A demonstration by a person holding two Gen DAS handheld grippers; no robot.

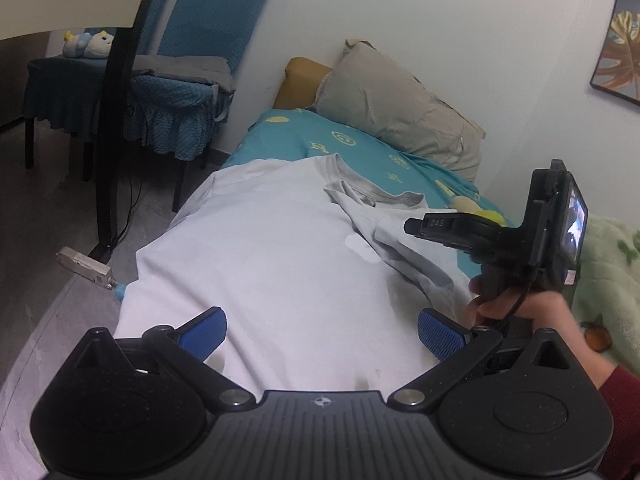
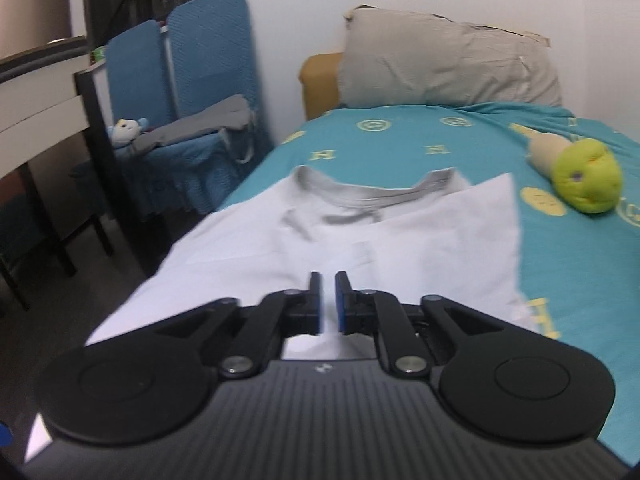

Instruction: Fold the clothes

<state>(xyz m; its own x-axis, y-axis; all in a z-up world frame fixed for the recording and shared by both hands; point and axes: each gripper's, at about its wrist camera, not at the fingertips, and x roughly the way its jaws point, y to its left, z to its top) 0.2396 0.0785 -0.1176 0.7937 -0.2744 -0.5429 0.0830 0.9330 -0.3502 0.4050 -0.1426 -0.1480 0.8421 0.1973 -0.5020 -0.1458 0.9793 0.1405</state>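
A white T-shirt with a grey collar lies spread on the teal bed sheet, its right side folded over toward the middle. It also shows in the right wrist view. My left gripper is open and empty, hovering above the shirt's lower part. My right gripper has its jaws almost closed with a narrow gap, just above the shirt's lower middle; whether cloth is pinched is unclear. In the left wrist view the right gripper is at the shirt's folded right side, held by a hand.
A grey pillow leans on the wall at the bed's head. A green plush toy lies on the sheet to the right. A blue chair and a table leg stand left of the bed. A green blanket lies right.
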